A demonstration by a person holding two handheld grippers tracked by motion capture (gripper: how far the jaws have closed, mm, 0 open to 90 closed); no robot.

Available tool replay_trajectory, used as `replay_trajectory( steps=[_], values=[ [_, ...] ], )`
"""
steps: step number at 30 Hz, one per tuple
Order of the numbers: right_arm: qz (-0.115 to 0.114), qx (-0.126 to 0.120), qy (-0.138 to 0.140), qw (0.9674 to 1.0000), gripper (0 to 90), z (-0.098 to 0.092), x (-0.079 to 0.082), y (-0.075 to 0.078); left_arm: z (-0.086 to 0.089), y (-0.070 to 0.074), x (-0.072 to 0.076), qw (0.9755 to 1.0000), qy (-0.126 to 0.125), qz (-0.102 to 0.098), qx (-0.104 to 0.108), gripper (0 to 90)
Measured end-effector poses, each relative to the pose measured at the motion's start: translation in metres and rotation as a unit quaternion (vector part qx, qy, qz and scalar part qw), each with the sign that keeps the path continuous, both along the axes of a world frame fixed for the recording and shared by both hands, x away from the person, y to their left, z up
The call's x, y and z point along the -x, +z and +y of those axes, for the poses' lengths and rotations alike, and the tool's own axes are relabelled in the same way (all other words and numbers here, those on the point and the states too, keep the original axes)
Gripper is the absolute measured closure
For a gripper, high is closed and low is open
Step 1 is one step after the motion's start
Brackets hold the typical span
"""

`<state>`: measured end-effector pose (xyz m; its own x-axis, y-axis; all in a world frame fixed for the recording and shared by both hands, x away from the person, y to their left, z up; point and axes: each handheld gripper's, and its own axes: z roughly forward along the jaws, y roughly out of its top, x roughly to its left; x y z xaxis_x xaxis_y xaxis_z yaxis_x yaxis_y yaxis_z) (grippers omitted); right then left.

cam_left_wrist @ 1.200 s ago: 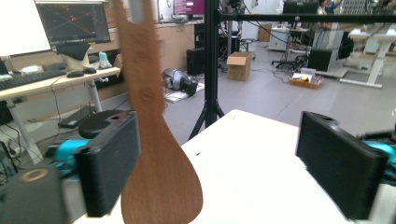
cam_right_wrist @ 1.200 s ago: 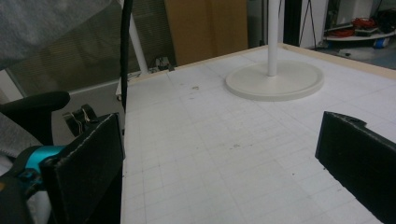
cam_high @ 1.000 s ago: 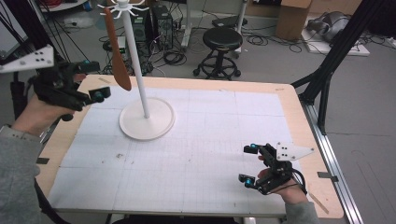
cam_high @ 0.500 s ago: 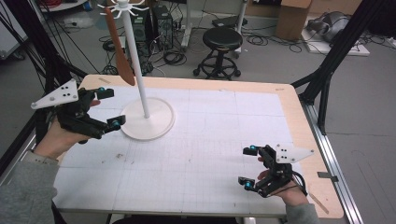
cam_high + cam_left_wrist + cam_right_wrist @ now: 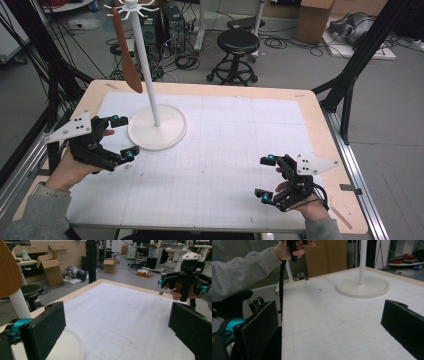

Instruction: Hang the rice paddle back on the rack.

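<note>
A white stand (image 5: pixel 156 131) with a round base and a thin pole rises at the table's back left. From a hook at its top hangs a brown wooden spatula (image 5: pixel 128 60). Just left of the base, low over the white mat, my left gripper (image 5: pixel 126 135) is open with nothing between its jaws. In the left gripper view (image 5: pixel 117 335) the spatula (image 5: pixel 8 272) and the pole (image 5: pixel 18 303) show at the left. My right gripper (image 5: pixel 263 177) is open and holds nothing near the front right edge. The right gripper view (image 5: pixel 329 327) faces the stand's base (image 5: pixel 363 287).
A white gridded mat (image 5: pixel 220 150) covers the wooden table (image 5: pixel 320 125). Behind the table stand a black stool (image 5: pixel 239 47), cables and cardboard boxes (image 5: pixel 312 20). Black frame posts (image 5: pixel 350 75) rise at the right and left.
My left gripper has come down from the table's back left corner toward the person and now sits low beside the stand's base. The right gripper has barely moved.
</note>
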<state>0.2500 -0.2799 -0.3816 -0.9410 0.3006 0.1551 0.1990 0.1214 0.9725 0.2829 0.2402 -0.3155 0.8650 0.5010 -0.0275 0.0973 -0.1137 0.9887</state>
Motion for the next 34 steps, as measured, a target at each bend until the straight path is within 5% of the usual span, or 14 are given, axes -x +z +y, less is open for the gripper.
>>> replay_trajectory(
  steps=[15,22,34],
  values=[
    [-0.003,0.014,-0.006,0.9999,0.0,0.010,0.000,-0.003,0.019,-0.052,0.028,0.9984,0.041,0.029,0.026,1.7],
    [-0.001,0.018,-0.029,0.9994,0.0,0.005,-0.003,-0.009,0.020,-0.071,0.026,0.9966,0.066,0.049,0.008,1.7],
    [0.005,-0.006,-0.080,0.9968,0.0,-0.017,-0.006,-0.015,0.032,-0.075,0.024,0.9953,0.082,0.048,0.020,1.7]
  ],
)
